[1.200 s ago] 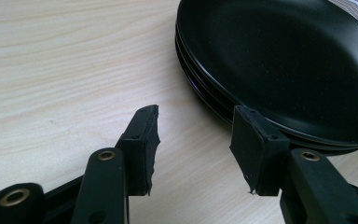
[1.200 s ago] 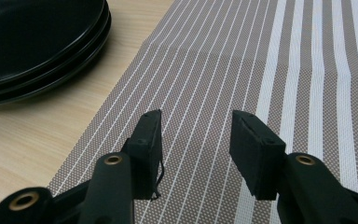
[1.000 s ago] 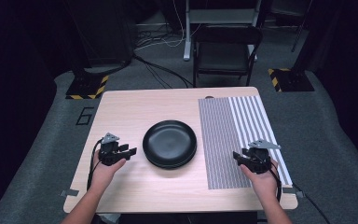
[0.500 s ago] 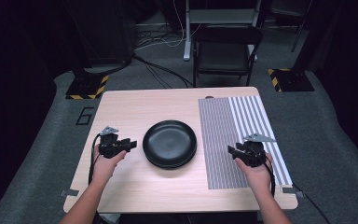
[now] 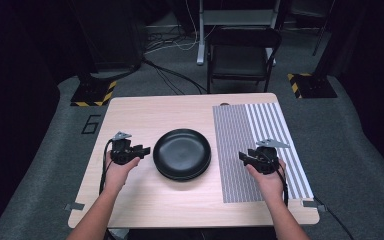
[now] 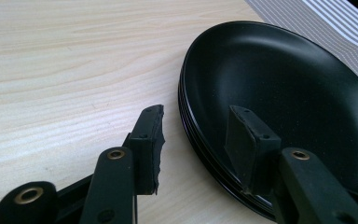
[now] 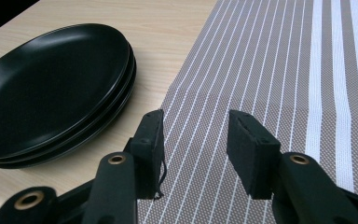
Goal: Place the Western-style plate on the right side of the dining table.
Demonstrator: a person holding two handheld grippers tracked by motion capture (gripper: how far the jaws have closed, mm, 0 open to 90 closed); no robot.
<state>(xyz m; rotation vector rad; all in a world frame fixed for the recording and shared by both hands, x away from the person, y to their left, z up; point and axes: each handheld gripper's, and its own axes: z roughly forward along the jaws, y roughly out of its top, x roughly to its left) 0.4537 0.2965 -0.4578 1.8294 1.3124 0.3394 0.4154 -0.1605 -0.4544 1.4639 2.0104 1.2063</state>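
Observation:
A stack of black plates (image 5: 182, 152) sits in the middle of the wooden table (image 5: 155, 110). My left gripper (image 5: 144, 149) is just left of the stack and points at it. In the left gripper view its jaws (image 6: 196, 119) straddle the rim of the plates (image 6: 284, 84), one over the wood and one over the top plate, with no pad pressing. They have just closed a little and stand open. My right gripper (image 5: 242, 157) hovers over the striped placemat (image 5: 260, 125), right of the stack. It (image 7: 195, 122) has just opened slightly, and only the mat (image 7: 284, 70) shows between its jaws; the plates (image 7: 51, 79) lie to its left.
The placemat covers the right part of the table up to the far edge. A dark chair (image 5: 242, 55) stands behind the table, with cables on the floor. Bare wood lies in front of and behind the plates.
Both hands have moved away from the near edge, farther onto the table. The right gripper has also shifted left toward the plates. The plates have not moved.

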